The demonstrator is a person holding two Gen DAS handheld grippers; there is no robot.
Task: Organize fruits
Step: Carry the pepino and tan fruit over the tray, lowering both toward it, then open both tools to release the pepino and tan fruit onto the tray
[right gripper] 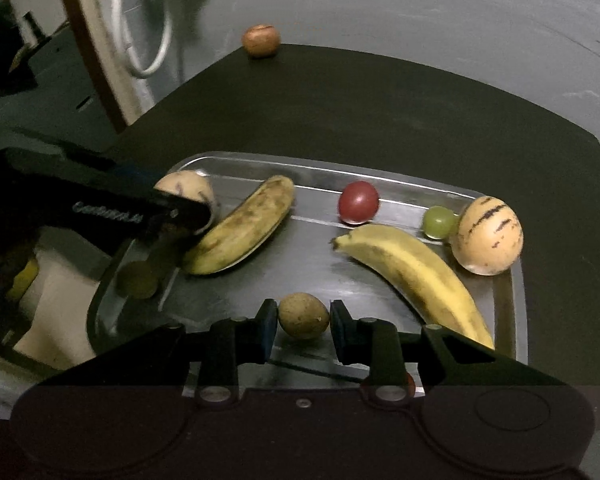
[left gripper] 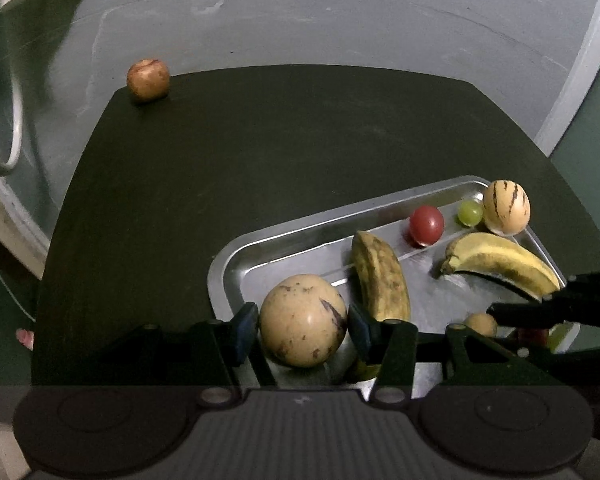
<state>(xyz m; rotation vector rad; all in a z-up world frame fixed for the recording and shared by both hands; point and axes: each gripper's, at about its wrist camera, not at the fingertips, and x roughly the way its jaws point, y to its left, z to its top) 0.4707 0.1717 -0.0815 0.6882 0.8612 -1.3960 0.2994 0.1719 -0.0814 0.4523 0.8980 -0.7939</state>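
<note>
Pale blotched melon (left gripper: pixel 302 321) between left gripper (left gripper: pixel 303 326) fingers.

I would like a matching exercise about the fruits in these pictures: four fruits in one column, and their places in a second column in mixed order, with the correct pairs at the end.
Fruits
1. red fruit
2. green grape
3. small tan fruit
4. brown round fruit

Places
A. at the far edge of the dark table, outside the metal tray
B. between the fingers of the right gripper
C. touching the striped melon in the tray's corner
D. near the tray's far wall, between the two bananas

Pairs: 1-D, 2-C, 3-B, 4-A
</note>
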